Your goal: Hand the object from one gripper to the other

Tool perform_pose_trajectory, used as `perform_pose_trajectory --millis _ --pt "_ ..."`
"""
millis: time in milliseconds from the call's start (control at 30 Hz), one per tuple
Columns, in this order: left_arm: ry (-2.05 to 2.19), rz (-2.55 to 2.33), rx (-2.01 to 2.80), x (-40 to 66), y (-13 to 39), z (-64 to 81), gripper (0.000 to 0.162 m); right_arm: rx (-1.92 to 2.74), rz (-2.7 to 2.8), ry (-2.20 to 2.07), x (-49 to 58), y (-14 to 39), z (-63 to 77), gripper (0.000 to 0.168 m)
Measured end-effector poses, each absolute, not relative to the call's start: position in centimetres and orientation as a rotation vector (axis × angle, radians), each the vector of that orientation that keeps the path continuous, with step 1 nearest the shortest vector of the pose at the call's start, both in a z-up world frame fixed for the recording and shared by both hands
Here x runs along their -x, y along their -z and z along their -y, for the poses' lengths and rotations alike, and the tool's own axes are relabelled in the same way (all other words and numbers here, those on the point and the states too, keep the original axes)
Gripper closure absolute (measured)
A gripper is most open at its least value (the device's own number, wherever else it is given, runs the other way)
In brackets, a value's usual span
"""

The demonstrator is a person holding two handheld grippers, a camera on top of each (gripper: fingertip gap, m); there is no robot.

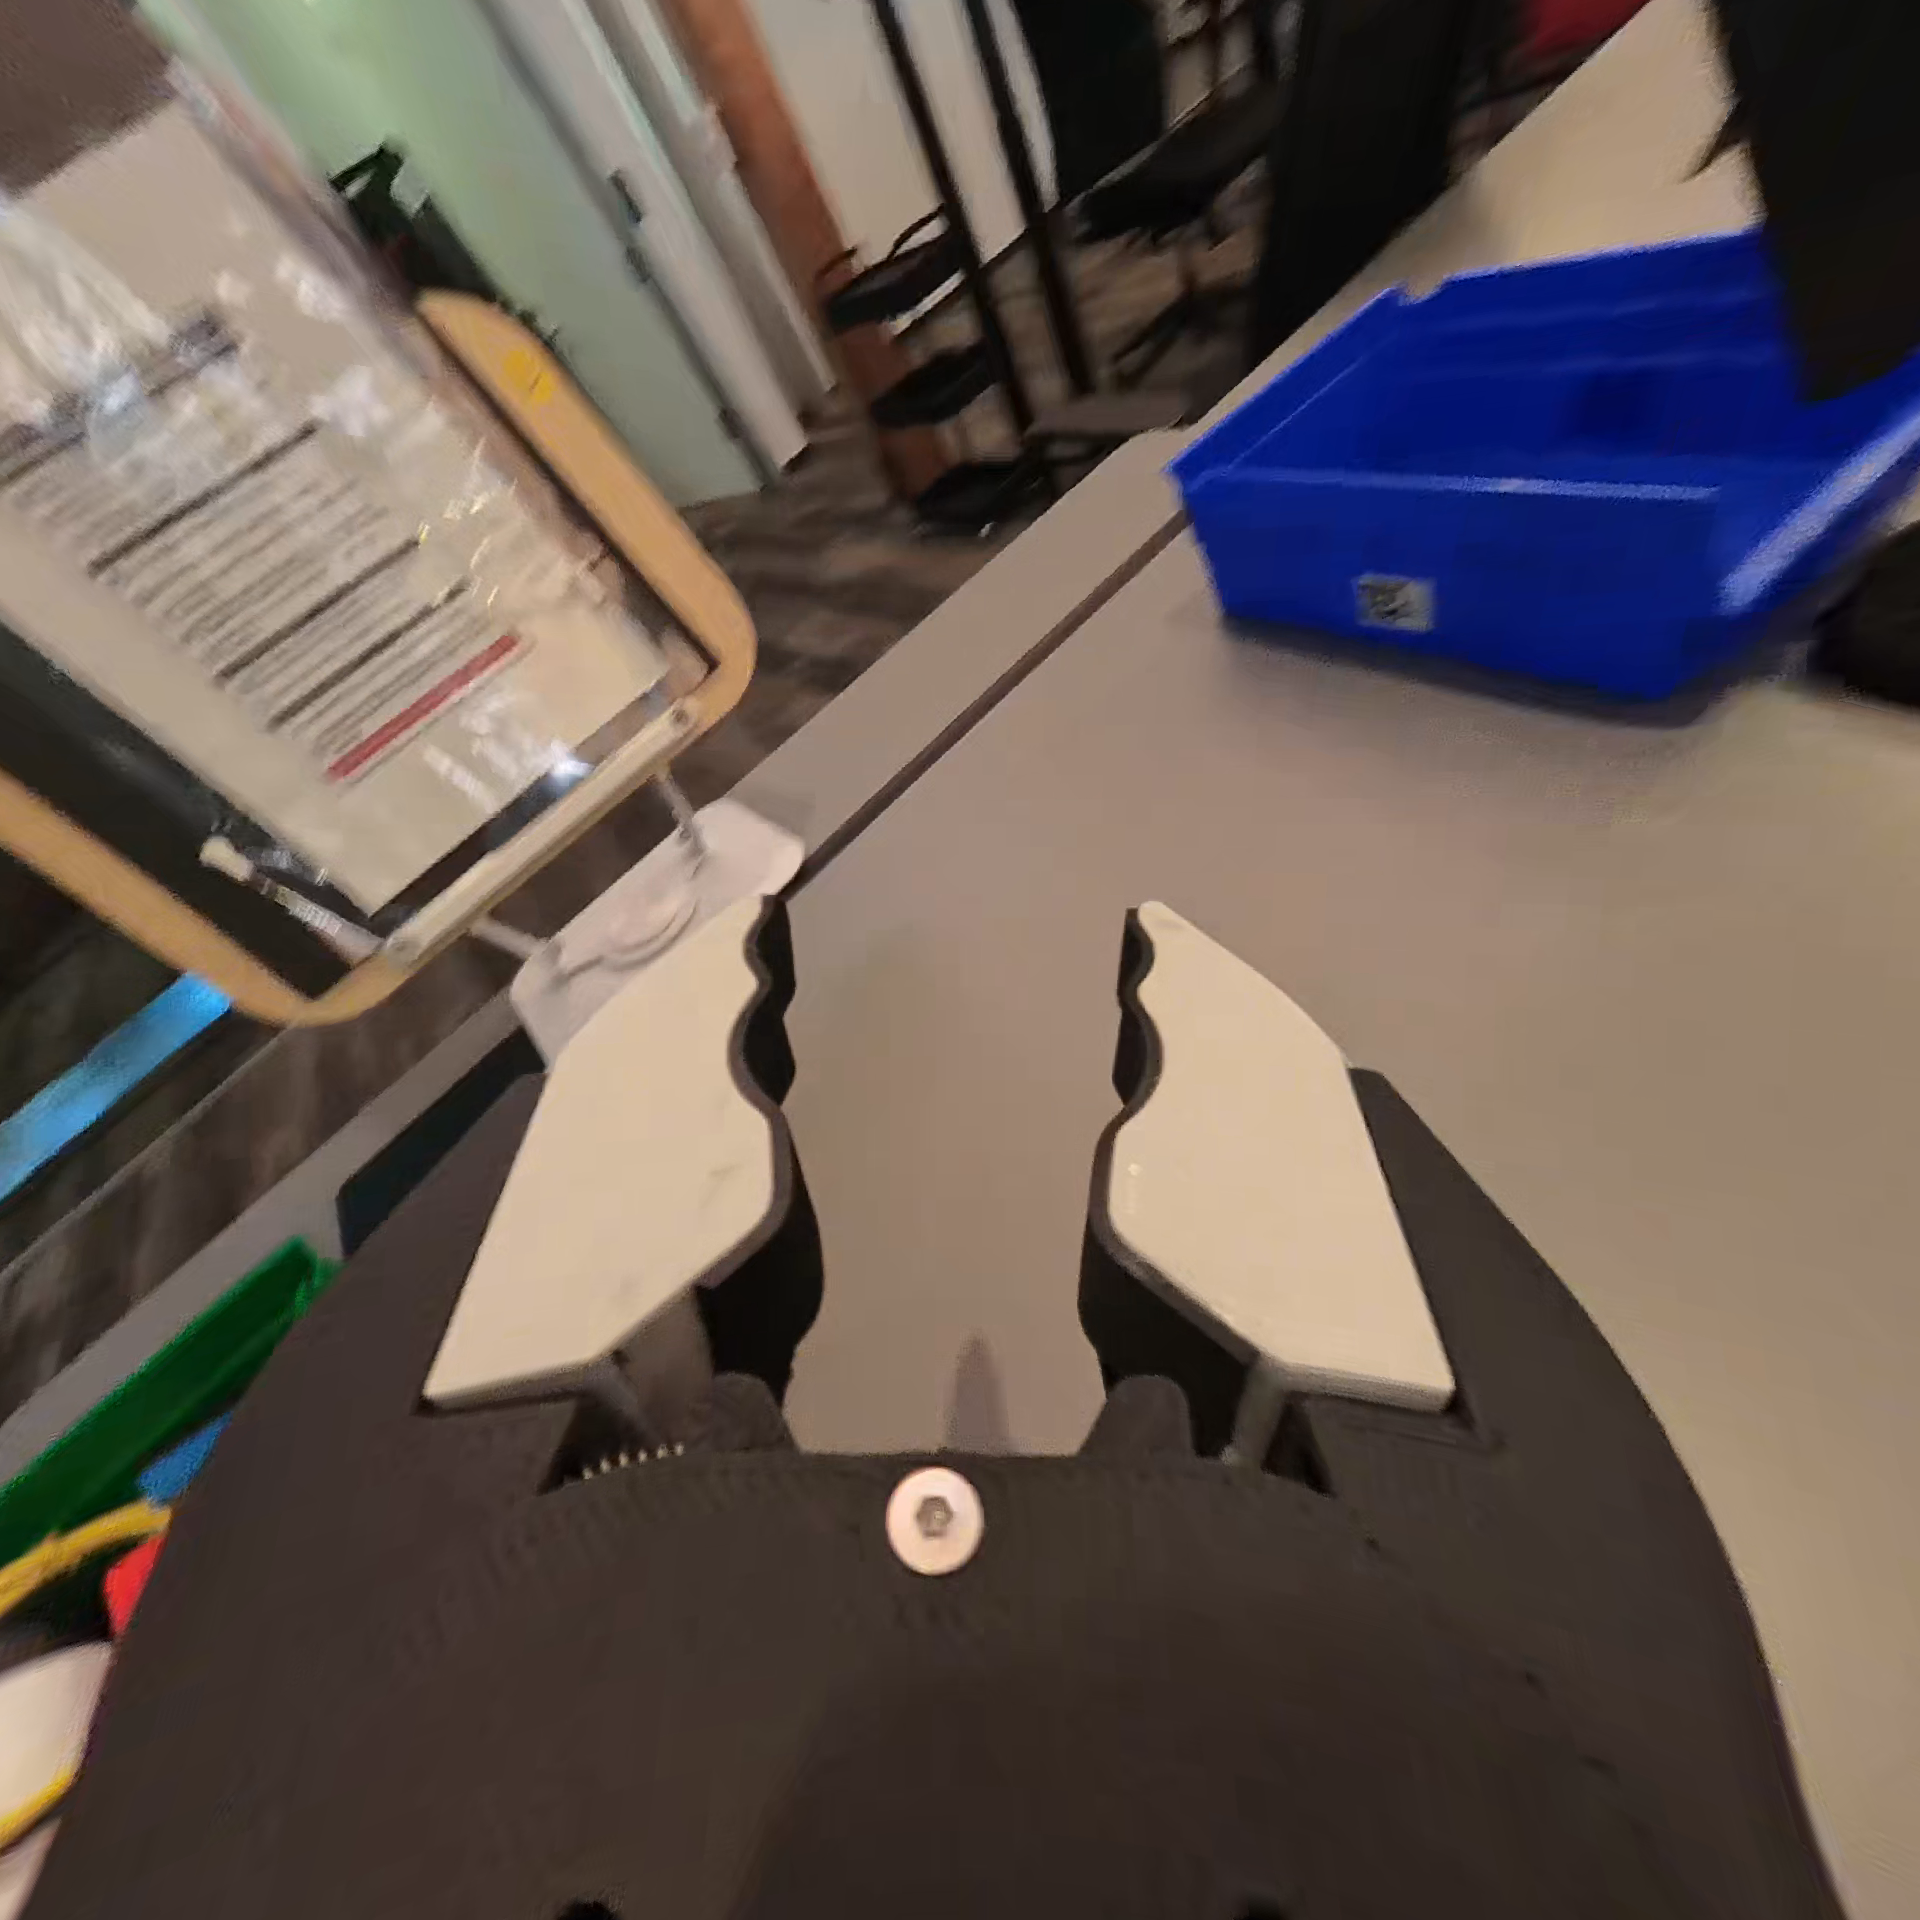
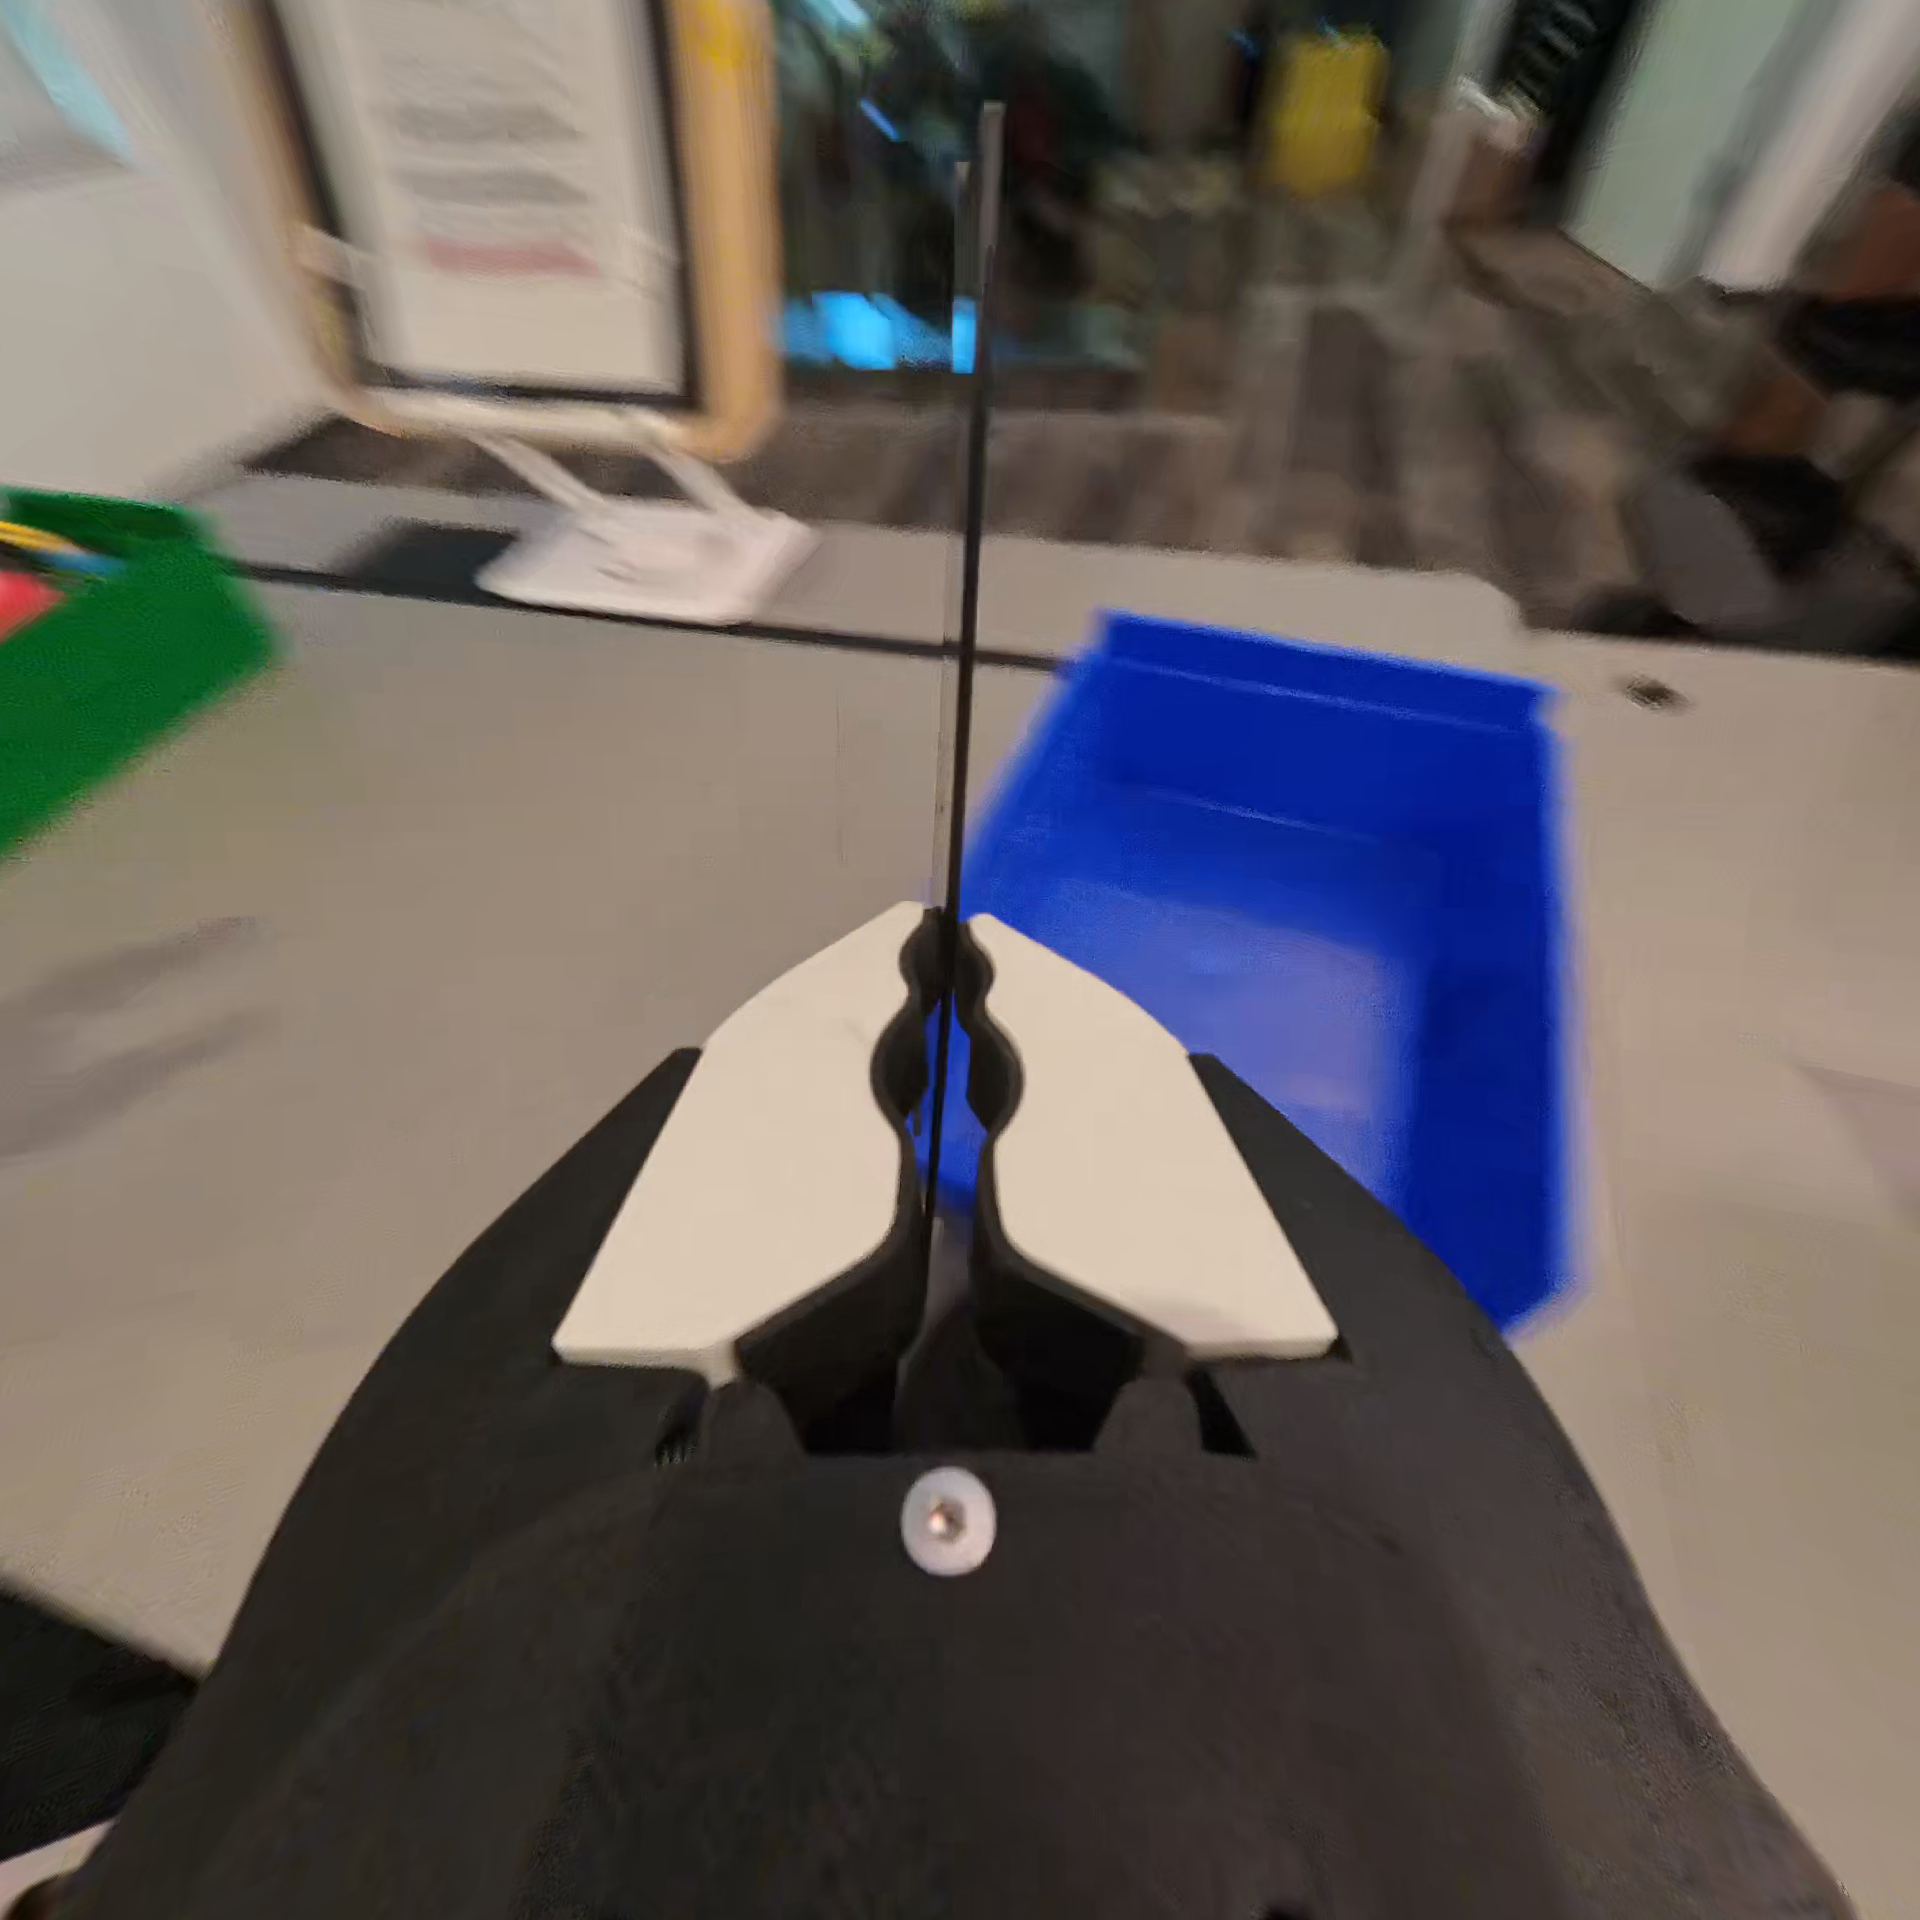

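Note:
My right gripper [image 2: 945,920] is shut on a thin black flat object [image 2: 971,499] seen edge-on; it sticks straight out past the fingertips, over the grey table and the near-left edge of a blue bin [image 2: 1351,883]. My left gripper [image 1: 954,920] is open and empty, held over the bare grey table [image 1: 1351,935]. A dark shape [image 1: 1829,187] at the top right of the left wrist view hangs over the blue bin [image 1: 1507,520]; I cannot tell if it is the right gripper or what it holds.
A green bin [image 2: 114,644] with coloured items sits at the left and shows in the left wrist view [image 1: 156,1382]. A wood-framed sign on a white stand [image 1: 343,623] stands at the table's far edge, also in the right wrist view [image 2: 520,208]. A seam [image 1: 987,707] crosses the table. Spacing between my two grippers at the tips: around 35 cm.

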State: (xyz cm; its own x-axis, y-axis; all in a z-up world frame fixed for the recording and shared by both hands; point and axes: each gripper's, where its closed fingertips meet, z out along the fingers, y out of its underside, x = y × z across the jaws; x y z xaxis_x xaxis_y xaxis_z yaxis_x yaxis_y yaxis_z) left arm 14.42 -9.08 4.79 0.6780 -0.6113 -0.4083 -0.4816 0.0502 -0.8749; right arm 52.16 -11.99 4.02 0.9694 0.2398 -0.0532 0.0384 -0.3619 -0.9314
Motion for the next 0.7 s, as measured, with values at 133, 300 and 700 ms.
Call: perform_pose_trajectory --millis 133,300,700 --pt "0.043 -0.832 1.706 -11.6 -2.3 6.8 0.101 2.21 0.053 -0.079 -59.4 0.5 7.0 0.166" --pt "-0.091 -0.786 1.728 -9.6 -1.5 5.9 0.103 2.394 -0.072 -0.225 -61.4 5.0 2.7 0.166" --pt "-0.18 -0.764 1.817 -7.4 -0.8 6.9 0.104 2.567 -0.039 -0.713 -57.0 10.6 -4.7 0.165"
